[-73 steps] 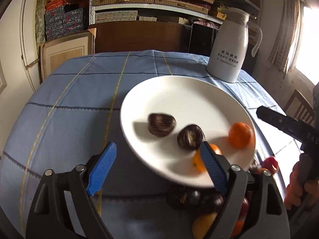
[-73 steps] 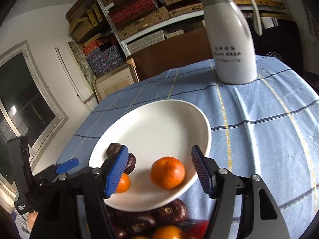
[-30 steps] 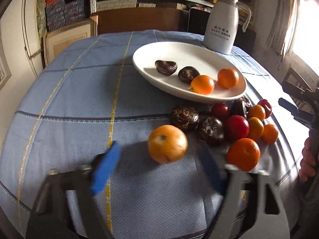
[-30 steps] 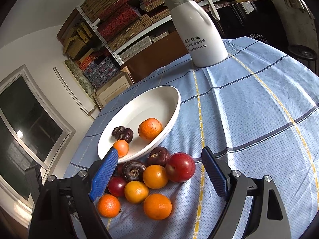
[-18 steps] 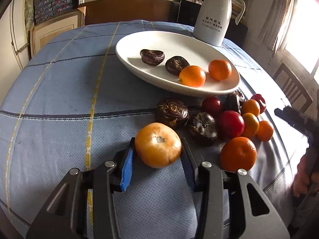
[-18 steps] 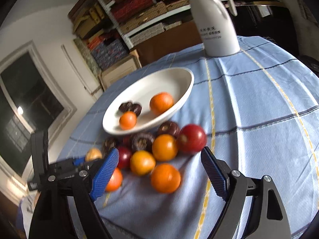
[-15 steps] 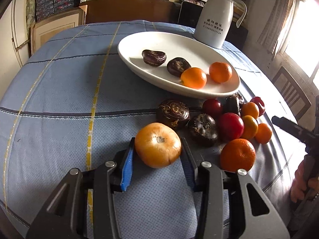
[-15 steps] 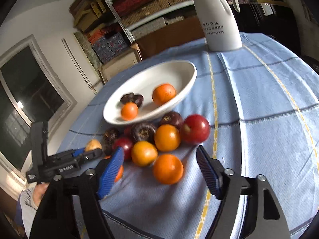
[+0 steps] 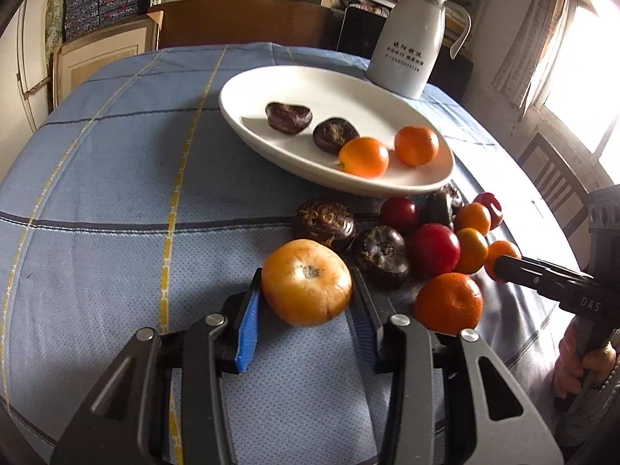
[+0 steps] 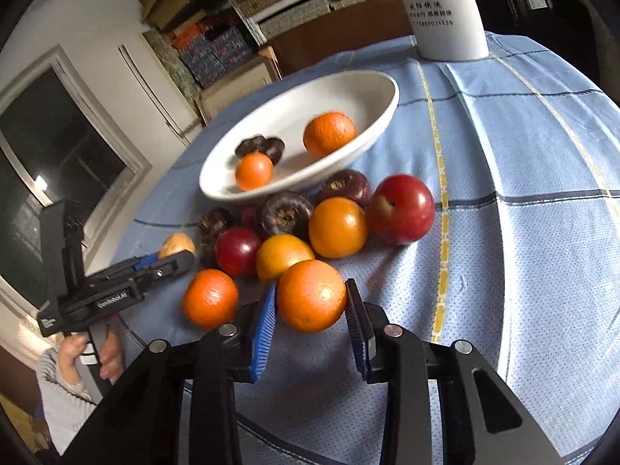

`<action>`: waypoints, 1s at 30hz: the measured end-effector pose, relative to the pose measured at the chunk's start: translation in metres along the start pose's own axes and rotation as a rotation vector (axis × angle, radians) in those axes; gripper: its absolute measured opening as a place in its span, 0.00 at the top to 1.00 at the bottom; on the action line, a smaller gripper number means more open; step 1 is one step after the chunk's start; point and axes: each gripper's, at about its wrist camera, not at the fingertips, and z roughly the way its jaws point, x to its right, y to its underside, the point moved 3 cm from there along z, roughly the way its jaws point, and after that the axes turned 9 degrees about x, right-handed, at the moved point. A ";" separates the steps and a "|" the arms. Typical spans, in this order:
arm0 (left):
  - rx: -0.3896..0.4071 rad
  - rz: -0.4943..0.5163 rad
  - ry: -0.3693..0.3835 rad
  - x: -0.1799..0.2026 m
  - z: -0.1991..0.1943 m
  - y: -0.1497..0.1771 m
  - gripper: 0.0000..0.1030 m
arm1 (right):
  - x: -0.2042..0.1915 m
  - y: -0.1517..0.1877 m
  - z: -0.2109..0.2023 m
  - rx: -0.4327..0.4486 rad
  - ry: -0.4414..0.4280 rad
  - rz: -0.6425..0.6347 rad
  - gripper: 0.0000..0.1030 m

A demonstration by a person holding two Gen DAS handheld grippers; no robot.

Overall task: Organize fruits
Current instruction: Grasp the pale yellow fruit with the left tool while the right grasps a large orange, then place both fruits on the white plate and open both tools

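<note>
Left wrist view: left gripper (image 9: 306, 312) is clenched on the pale orange fruit (image 9: 306, 282), blue pads pressing both flanks, fruit sitting on the blue tablecloth (image 9: 97, 178) just beside the loose fruit pile (image 9: 430, 240). Grip sits at mid-height, prob so the round fruit won't squirt out on the lift. White plate (image 9: 248, 89) lies beyond the pile w/ two dark fruits and two oranges in it, so that's likely the drop spot. White jug (image 9: 409, 42) stands behind the plate. Right gripper's finger (image 9: 542, 273) pokes in from the right edge, at the pile's near side.

Vs a second back: jaws stood wide w/ the fruit loose ahead of them; now they pinch it. Fruit itself hasn't shifted.

Right wrist view: right gripper (image 10: 312, 310) is clamped on an orange (image 10: 311, 294) at the pile's near edge, pads touching each side; orange rests on the cloth, touching a neighbour behind. Outermost fruit picked, prob to avoid knocking the rest. Plate (image 10: 372, 89) is past the pile.

Vs a second back: jaws were spread above the pile, nothing b/w them; now closed on the orange, camera lower and nearer.
</note>
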 end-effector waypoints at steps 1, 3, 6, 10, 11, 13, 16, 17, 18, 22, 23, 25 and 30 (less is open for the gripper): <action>0.022 -0.006 -0.004 -0.001 -0.005 -0.003 0.60 | 0.000 -0.001 -0.003 0.016 -0.007 0.005 0.66; 0.044 -0.014 -0.004 -0.001 -0.010 -0.009 0.60 | 0.000 -0.005 -0.008 0.044 -0.018 0.011 0.66; 0.069 0.010 -0.017 0.005 -0.012 -0.030 0.60 | -0.003 -0.019 -0.011 0.078 -0.027 0.008 0.66; 0.104 0.050 -0.043 0.015 -0.001 -0.072 0.60 | -0.012 -0.063 -0.009 0.134 -0.016 -0.011 0.66; 0.109 0.053 -0.052 0.016 0.006 -0.082 0.60 | -0.015 -0.077 -0.005 0.147 -0.016 -0.015 0.66; 0.106 0.049 -0.062 0.017 0.021 -0.094 0.60 | -0.017 -0.099 0.007 0.159 -0.005 -0.016 0.66; 0.088 0.050 -0.074 0.017 0.047 -0.108 0.60 | -0.017 -0.124 0.040 0.160 0.016 -0.013 0.66; 0.084 0.055 -0.076 0.018 0.054 -0.110 0.60 | -0.015 -0.128 0.049 0.157 0.020 -0.008 0.66; 0.077 0.059 -0.075 0.018 0.063 -0.113 0.60 | -0.014 -0.131 0.059 0.151 0.025 -0.002 0.66; 0.054 0.073 -0.069 0.021 0.086 -0.119 0.60 | -0.006 -0.137 0.093 0.111 0.026 0.037 0.61; 0.049 0.074 -0.064 0.023 0.091 -0.120 0.60 | -0.004 -0.136 0.097 0.107 0.023 0.043 0.53; 0.049 0.085 -0.038 0.027 0.097 -0.119 0.53 | -0.003 -0.133 0.100 0.098 0.027 0.041 0.43; 0.086 0.111 -0.061 0.029 0.087 -0.115 0.33 | -0.006 -0.129 0.090 0.126 0.018 0.035 0.38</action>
